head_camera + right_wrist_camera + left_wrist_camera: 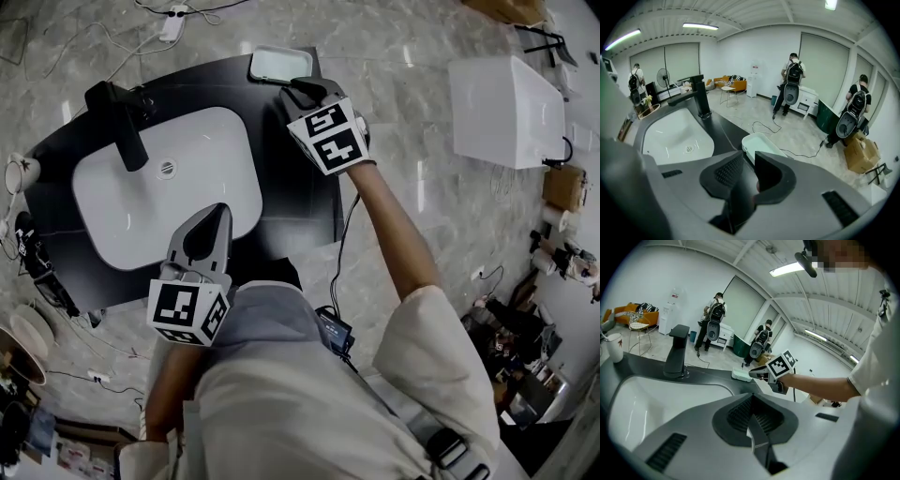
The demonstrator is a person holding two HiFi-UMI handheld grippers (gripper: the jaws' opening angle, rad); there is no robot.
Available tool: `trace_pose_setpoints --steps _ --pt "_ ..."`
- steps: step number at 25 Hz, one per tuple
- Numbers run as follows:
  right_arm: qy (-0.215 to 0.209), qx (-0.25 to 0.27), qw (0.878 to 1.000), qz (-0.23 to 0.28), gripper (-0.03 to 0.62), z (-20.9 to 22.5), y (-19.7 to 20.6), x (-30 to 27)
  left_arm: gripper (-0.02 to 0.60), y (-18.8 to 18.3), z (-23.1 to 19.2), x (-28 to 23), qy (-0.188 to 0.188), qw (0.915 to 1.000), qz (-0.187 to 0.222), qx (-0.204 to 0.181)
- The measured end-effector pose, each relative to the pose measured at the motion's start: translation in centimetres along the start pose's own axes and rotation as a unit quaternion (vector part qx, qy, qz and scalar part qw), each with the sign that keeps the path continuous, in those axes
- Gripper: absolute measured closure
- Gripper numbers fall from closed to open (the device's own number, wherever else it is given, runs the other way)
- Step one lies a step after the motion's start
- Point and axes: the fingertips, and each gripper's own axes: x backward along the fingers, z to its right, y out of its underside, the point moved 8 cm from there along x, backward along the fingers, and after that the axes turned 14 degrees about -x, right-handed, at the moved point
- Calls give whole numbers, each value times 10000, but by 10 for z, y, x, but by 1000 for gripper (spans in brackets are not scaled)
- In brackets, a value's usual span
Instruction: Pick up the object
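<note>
A small pale rectangular tray (279, 64) lies on the far edge of the black countertop (300, 197). It also shows in the right gripper view as the tray (761, 143) and in the left gripper view as the tray (740, 375). My right gripper (298, 87) is open, its tips just short of the tray's near right corner; the right gripper (749, 157) has nothing between its pads. My left gripper (214, 216) is shut and empty, hovering over the near rim of the white basin (169, 187); the left gripper (752, 404) points toward the tray.
A black faucet (117, 120) stands at the basin's left end. A white cup (21, 172) sits off the counter's left. A white box (506, 98) stands on the marble floor at right, with cables around. Several people (792, 84) stand in the background.
</note>
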Motion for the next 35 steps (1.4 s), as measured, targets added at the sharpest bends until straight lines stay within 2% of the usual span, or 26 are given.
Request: trace_pose_setpoints --steps 10,17,22,29,33,35 --pt "105 1129 9910 -705 510 6 -3 -38 580 10 -11 3 -70 9998 -67 180" --pt "234 1983 9737 -1101 510 4 1 -54 580 16 -13 5 -98 9995 -96 284" --pt "206 2374 9619 -1340 510 0 2 -61 580 19 -17 9 -190 9992 -49 359" --pt "167 2693 9484 -1667 511 -8 6 -73 580 25 -22 17 -312 9982 4 503" --pt "227 2669 9482 -1710 513 -8 5 -75 580 28 -20 17 -273 9981 -28 543" --pt "245 2653 9482 -1732 533 -7 3 -75 580 28 -19 17 -243 9982 -31 551"
